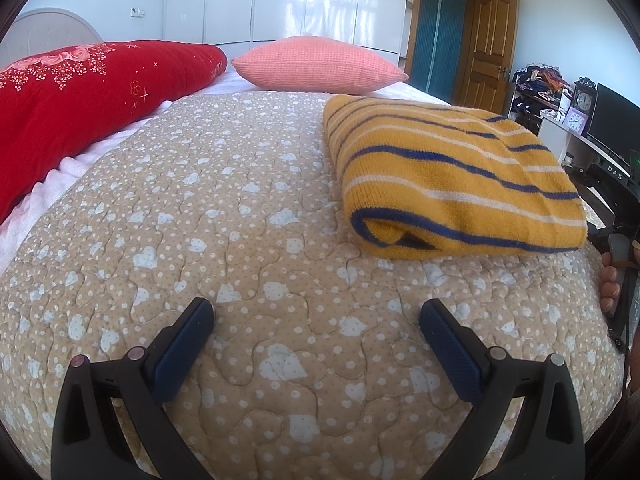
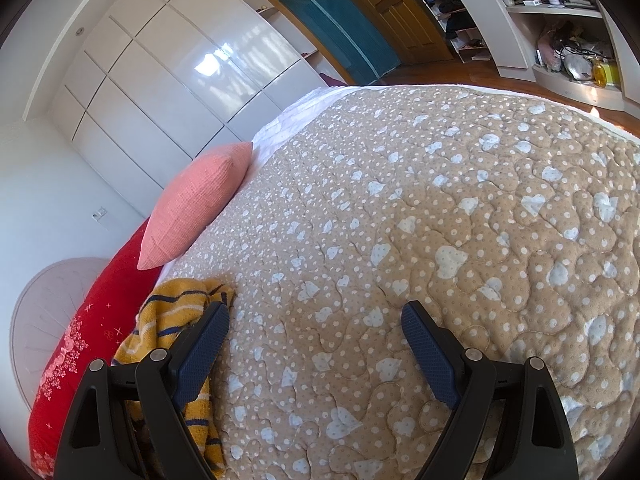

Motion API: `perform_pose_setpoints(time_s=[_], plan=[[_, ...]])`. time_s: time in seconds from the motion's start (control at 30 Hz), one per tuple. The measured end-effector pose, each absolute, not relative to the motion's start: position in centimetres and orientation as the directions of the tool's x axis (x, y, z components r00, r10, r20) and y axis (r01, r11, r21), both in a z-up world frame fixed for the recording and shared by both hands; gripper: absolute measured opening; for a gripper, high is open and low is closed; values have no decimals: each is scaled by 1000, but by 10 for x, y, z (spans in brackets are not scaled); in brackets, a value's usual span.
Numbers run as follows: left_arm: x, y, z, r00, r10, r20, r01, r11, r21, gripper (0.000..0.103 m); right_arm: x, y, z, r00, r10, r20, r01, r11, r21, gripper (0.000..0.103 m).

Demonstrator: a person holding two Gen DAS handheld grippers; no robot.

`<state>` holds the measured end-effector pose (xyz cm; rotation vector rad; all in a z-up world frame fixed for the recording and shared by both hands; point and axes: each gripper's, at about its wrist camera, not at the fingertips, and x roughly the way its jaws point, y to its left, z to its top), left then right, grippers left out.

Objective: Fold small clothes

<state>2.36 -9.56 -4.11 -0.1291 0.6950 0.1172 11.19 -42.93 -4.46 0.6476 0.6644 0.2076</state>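
Yellow striped sweater point(image 1: 452, 176) lies folded on the quilt point(image 1: 240, 220).

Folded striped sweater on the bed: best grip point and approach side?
Take the yellow striped sweater by its thick rolled near edge, where the layers show as a lip standing off the quilt. Probably come in low from the near side, one finger under the stack. The left gripper is open and empty, the right gripper too.

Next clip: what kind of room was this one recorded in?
A home bedroom, most likely. The work surface is a bed with a tan quilted bedspread, pillows lie along it, among them a pink pillow, and a white glossy wardrobe lines the wall behind. A folded yellow striped garment lies on the bedspread.
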Motion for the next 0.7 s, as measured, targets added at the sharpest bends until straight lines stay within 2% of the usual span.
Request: perform_pose_setpoints(time_s=[0.27,0.37,0.53,0.7], plan=[[29,-95,-40,737,63,-673,-151,986,-73,103,122,-413,-46,769,357,-531,39,803,595,91],[33,-91,-39,724,29,-689,-140,984,-105,103,116,-386,-27,733,247,-634,69,900,430,92],[35,-96,-39,710,49,-702,-145,986,-79,103,75,-330,3,780,263,-568,-75,940,332,94],[36,-98,-39,701,56,-711,-151,986,-71,103,74,-295,5,773,252,-583,-114,958,263,95]])
